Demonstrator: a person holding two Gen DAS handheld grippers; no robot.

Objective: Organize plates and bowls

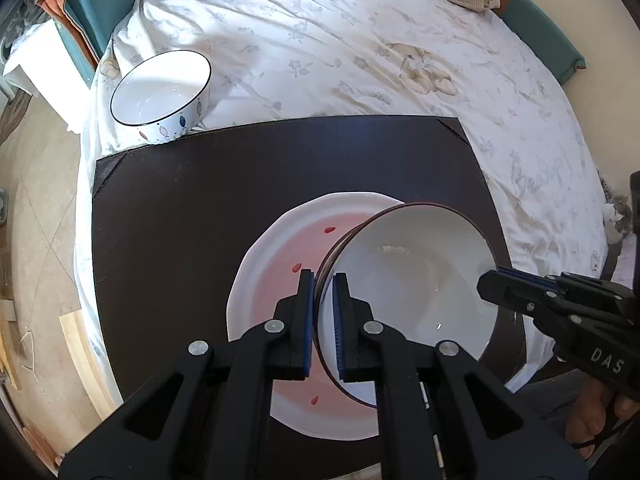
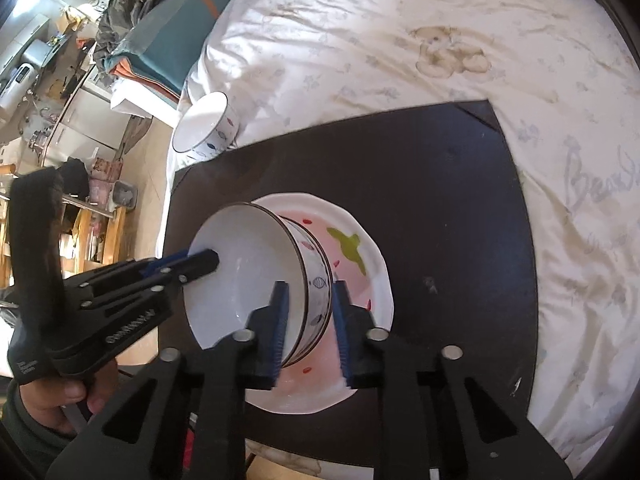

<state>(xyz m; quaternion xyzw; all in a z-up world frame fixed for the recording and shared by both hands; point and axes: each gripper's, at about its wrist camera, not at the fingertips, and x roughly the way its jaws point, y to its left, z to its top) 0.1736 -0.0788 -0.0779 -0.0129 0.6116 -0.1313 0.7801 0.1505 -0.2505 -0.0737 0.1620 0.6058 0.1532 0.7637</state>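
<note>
A white bowl with a dark rim (image 1: 416, 292) (image 2: 248, 280) is held tilted over a white plate with a pink centre (image 1: 276, 280) (image 2: 360, 276) on a dark mat (image 1: 200, 200) (image 2: 440, 200). My left gripper (image 1: 323, 312) is shut on the bowl's left rim, one pad inside and one outside; it also shows in the right wrist view (image 2: 212, 260). My right gripper (image 2: 310, 320) straddles the bowl's right wall with pads close to it; it also shows in the left wrist view (image 1: 492, 284). A second white bowl with fish marks (image 1: 160, 96) (image 2: 206, 126) sits on the bed beyond the mat's far left corner.
The mat lies on a bed with a white printed quilt (image 1: 360, 40) (image 2: 400, 40). Folded teal bedding (image 2: 176, 40) lies at the bed's far left. Floor and cluttered shelves (image 2: 60, 120) are to the left.
</note>
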